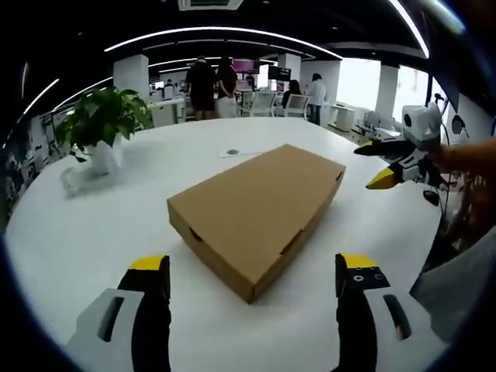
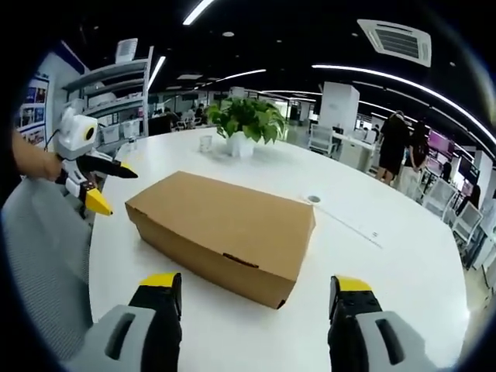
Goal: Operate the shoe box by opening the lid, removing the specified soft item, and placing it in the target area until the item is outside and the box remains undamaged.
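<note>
Centre frame: shoe box point(image 1: 260, 211), lid shut, contents hidden
Left gripper point(image 1: 252, 273): jaws spread, empty
Right gripper point(image 2: 256, 293): jaws apart, bodies cut off at bottom

The closed shoe box point(image 1: 260, 213) hides its contents (lid flat on top); people point(image 1: 213, 87) beyond the table are too small to make out.

White round surface point(image 1: 93, 232) here, and sitting flat on it just ahead of the left tool point(image 1: 253, 277) is the closed brown shoe box point(image 1: 260, 205), lid down. Beyond the box, a potted plant point(image 1: 105, 124) in a white pot. Past the box's far end lies a small round disc point(image 1: 232, 152), possibly a cable port, hard to tell.
</note>
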Action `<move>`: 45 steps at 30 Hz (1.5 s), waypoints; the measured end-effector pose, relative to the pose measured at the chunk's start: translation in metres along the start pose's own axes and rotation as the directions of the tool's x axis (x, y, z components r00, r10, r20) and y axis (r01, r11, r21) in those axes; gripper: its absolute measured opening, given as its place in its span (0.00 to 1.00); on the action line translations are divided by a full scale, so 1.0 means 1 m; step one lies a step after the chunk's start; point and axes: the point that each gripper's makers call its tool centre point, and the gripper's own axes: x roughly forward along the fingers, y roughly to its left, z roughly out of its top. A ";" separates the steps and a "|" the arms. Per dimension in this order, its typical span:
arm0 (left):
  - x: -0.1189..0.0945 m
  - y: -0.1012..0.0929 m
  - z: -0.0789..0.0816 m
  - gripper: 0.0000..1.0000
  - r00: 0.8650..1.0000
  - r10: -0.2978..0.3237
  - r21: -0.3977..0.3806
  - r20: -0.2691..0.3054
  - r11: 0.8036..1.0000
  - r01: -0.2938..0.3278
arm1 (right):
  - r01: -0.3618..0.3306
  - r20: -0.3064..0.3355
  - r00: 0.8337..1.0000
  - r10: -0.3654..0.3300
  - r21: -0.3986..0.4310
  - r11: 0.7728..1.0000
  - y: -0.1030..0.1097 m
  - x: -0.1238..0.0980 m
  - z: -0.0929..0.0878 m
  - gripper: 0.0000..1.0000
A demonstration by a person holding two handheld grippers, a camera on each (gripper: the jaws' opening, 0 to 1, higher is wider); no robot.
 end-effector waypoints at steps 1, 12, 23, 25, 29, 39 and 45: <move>0.002 0.000 -0.001 0.90 1.000 0.001 -0.005 -0.001 1.000 -0.001 | 0.000 -0.004 1.000 0.000 0.001 1.000 -0.001 0.002 0.000 0.76; 0.021 0.008 -0.007 0.84 0.999 0.031 -0.062 -0.008 0.998 -0.032 | -0.021 -0.049 0.999 0.022 0.024 1.000 -0.003 0.025 -0.007 0.66; 0.042 0.001 -0.010 0.80 0.999 0.037 -0.053 -0.031 0.998 -0.039 | -0.059 -0.095 0.994 0.058 -0.017 0.998 0.002 0.043 -0.005 0.64; 0.046 0.000 -0.012 0.79 0.999 0.031 -0.061 -0.041 0.998 -0.034 | -0.070 -0.100 0.993 0.068 -0.016 0.997 0.002 0.046 -0.005 0.64; 0.047 0.000 -0.012 0.77 0.999 0.035 -0.079 -0.029 0.996 -0.037 | -0.085 -0.108 0.991 0.081 -0.029 0.996 0.002 0.050 -0.007 0.64; 0.052 0.002 -0.011 0.76 0.999 0.041 -0.124 -0.004 0.991 -0.041 | -0.076 -0.098 0.992 0.077 0.020 0.997 0.003 0.054 -0.006 0.64; 0.052 0.003 -0.012 0.74 0.999 0.040 -0.105 -0.006 0.994 -0.040 | -0.068 -0.098 0.993 0.071 0.025 0.997 0.004 0.054 -0.007 0.63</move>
